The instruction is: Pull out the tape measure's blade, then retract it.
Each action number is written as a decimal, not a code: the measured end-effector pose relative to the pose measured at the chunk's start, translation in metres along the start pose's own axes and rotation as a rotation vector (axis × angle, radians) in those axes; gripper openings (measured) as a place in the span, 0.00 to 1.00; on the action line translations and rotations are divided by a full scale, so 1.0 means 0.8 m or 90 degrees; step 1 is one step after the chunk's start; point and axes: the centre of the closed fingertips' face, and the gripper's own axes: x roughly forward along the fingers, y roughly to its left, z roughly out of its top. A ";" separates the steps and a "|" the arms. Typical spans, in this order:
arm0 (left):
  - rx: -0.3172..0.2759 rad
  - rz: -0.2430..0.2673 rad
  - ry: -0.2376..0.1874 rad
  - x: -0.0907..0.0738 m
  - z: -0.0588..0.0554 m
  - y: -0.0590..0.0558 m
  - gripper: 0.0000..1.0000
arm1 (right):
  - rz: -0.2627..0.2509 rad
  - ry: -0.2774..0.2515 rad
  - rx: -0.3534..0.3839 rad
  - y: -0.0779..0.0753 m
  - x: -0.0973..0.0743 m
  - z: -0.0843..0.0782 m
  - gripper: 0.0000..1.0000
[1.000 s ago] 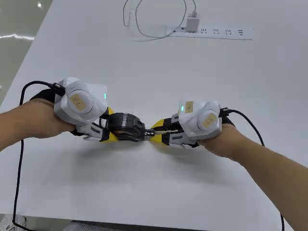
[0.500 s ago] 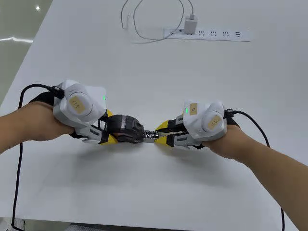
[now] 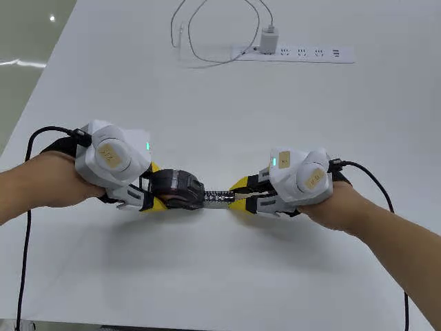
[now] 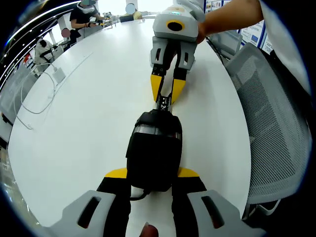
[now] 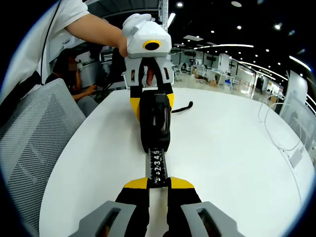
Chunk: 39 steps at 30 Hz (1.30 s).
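Note:
A black tape measure (image 3: 177,188) lies low over the white table, and my left gripper (image 3: 157,194) is shut on its case (image 4: 154,150). A short stretch of numbered blade (image 3: 218,198) runs out of the case toward the right. My right gripper (image 3: 238,195) is shut on the blade's end (image 5: 157,173), with its yellow fingertips (image 5: 184,183) pinching it. In the left gripper view the right gripper (image 4: 167,92) faces me just past the case. In the right gripper view the case (image 5: 155,118) sits between the left gripper's yellow tips (image 5: 135,104).
A white power strip (image 3: 296,53) with a plugged-in charger (image 3: 268,38) and a looped white cable (image 3: 207,41) lies at the table's far side. Black cables (image 3: 27,227) trail from both grippers. A grey mesh chair (image 4: 269,103) stands beside the table.
My right gripper has moved to the right, away from the case, drawing a short length of blade out. The left gripper holds the case nearly still.

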 end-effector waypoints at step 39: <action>0.002 -0.002 0.001 0.001 0.001 -0.001 0.27 | -0.010 0.032 -0.003 -0.003 -0.034 -0.029 0.08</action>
